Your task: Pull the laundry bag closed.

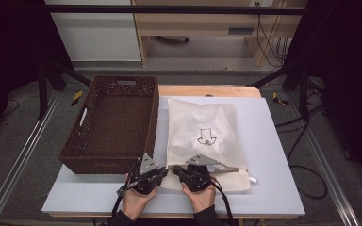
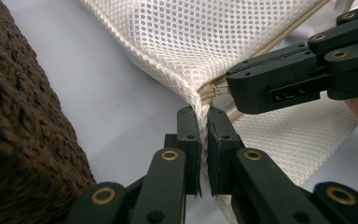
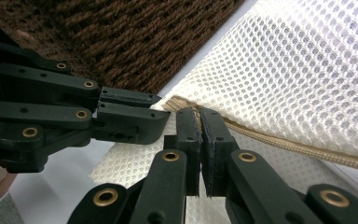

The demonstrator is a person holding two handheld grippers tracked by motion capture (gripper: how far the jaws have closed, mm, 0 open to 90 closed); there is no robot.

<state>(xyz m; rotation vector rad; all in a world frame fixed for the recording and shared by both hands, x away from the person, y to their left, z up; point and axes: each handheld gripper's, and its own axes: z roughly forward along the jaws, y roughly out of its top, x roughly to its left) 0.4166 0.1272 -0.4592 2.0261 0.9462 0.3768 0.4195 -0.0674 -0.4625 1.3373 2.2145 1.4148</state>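
**Two tools pinch the zipper end of a mesh laundry bag beside a wicker basket**

A white mesh laundry bag lies flat on the white tabletop, its zippered edge toward the person and its near left corner lifted between two hand-held tools. The left tool is clenched on the mesh right at the corner where the beige zipper ends; in the left gripper view the fabric is drawn up into a tight fold between the black jaws. The right tool comes in just beside it, jaws closed on the zipper end, tip to tip with the other tool, the two nearly touching. A black outline print marks the middle of the bag.

Close on the left stands a dark brown woven basket, its near right corner just beside the left tool and crowding that side of the work; its rough weave looms large in both gripper views. The person's hands enter from the near edge of the tabletop, cables trailing from the tools. Beyond the tabletop stand a wooden desk, metal frame rails and loose floor cables.
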